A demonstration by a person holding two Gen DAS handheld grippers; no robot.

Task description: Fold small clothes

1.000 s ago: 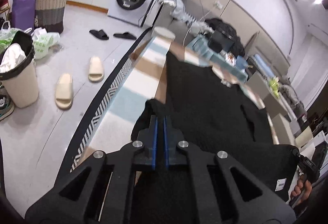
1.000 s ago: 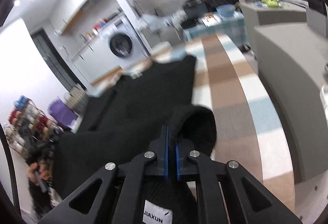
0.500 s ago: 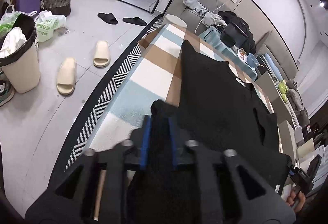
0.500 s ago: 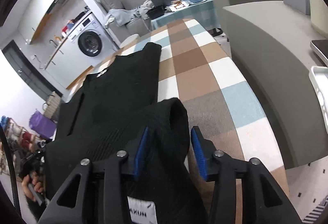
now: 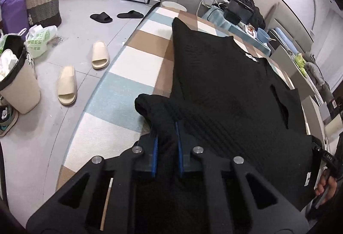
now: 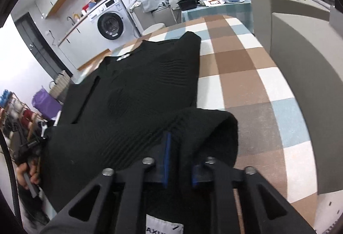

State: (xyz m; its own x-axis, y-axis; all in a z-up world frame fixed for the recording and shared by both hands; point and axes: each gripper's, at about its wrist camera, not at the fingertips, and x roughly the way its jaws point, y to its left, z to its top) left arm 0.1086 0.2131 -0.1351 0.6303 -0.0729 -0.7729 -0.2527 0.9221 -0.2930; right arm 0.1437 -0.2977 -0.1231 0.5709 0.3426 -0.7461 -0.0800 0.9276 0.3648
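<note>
Close to the camera, the left gripper (image 5: 166, 148) has its 2 blue pads a little apart, and black cloth sits loosely between them, so it does not look like it is squeezing. The right gripper (image 6: 179, 161) is the same: its pads are spread and a thick roll of the cloth lies in the gap, not pinched tight. The cloth is a black knit top (image 5: 225, 92), and it lies on the checked blanket (image 5: 133, 67) with brown, white and blue squares. The near edge of the black knit top is folded over onto the rest, so 1 fold looks made, and I think both grippers are letting go of it. The fold is not flat; its corners stand up in soft bumps near each gripper. Farther out, the rest of the black knit top is spread flat, with its small white label (image 6: 123, 58) near the far end and a long slit on 1 side. So I think more is left: press this fold down, then fold the sides or the far end in to make it small. Off the blanket edge, 2 cream slippers (image 5: 83, 75) lie on the floor, and far back stands a washing machine (image 6: 110, 25).
</note>
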